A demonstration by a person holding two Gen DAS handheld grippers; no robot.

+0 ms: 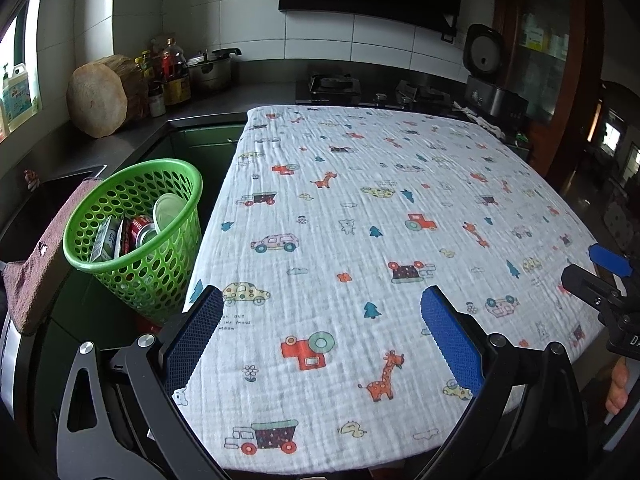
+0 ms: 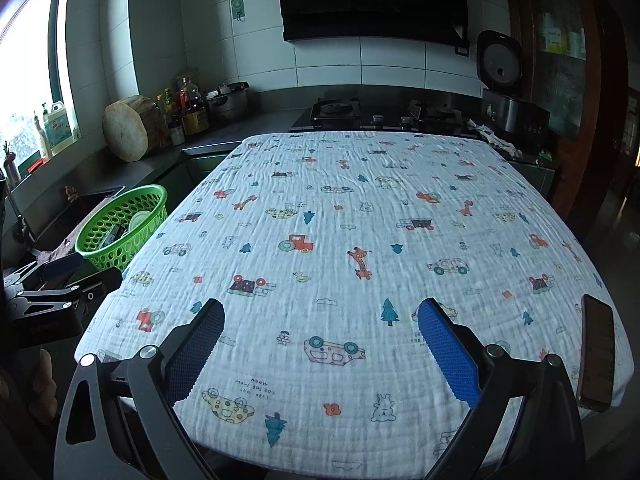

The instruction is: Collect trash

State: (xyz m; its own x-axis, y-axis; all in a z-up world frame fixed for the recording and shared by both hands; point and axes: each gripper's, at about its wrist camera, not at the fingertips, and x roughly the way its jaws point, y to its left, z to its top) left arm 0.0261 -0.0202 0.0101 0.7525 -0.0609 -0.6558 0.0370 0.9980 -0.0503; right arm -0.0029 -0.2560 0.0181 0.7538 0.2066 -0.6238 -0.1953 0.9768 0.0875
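Note:
A green perforated basket [image 1: 136,236] stands off the table's left edge; it also shows in the right wrist view [image 2: 120,228]. It holds a red can [image 1: 138,232], a white cup [image 1: 168,212] and a carton [image 1: 106,242]. My left gripper [image 1: 320,316] is open and empty above the near left part of the patterned tablecloth [image 1: 360,220]. My right gripper [image 2: 320,320] is open and empty above the cloth's near edge [image 2: 340,240]. Each gripper shows at the other view's edge: the right gripper [image 1: 600,276] and the left gripper [image 2: 60,276].
A dark phone [image 2: 596,352] lies at the cloth's near right edge. A counter behind holds a wooden block [image 1: 100,100], bottles [image 1: 172,72], a pot [image 1: 210,68], a stove [image 1: 336,84] and a rice cooker [image 1: 486,76]. A sink with a brown cloth [image 1: 44,264] is left.

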